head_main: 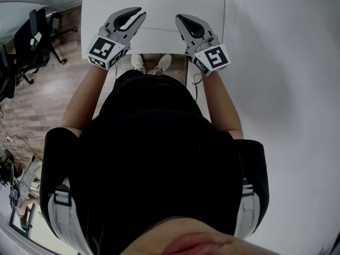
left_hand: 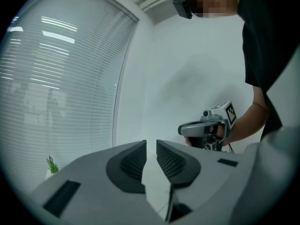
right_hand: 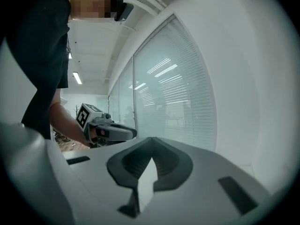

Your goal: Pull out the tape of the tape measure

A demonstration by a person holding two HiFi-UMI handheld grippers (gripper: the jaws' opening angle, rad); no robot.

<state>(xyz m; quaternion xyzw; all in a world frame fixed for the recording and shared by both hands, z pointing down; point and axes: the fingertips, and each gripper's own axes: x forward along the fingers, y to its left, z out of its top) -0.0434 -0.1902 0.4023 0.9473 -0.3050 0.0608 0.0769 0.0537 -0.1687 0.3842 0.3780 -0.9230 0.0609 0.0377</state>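
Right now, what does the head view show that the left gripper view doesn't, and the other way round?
Only the head view: white shoes, a wooden floor and a black chair. Only the left gripper view: window blinds and a small green plant. Both: the right hand-held gripper, shut, and the left hand-held gripper, its jaws slightly apart with nothing between.

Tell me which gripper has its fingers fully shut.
The right gripper: its fingers meet at the tips with nothing between them. The left gripper shows a narrow slit between its fingers, also empty.
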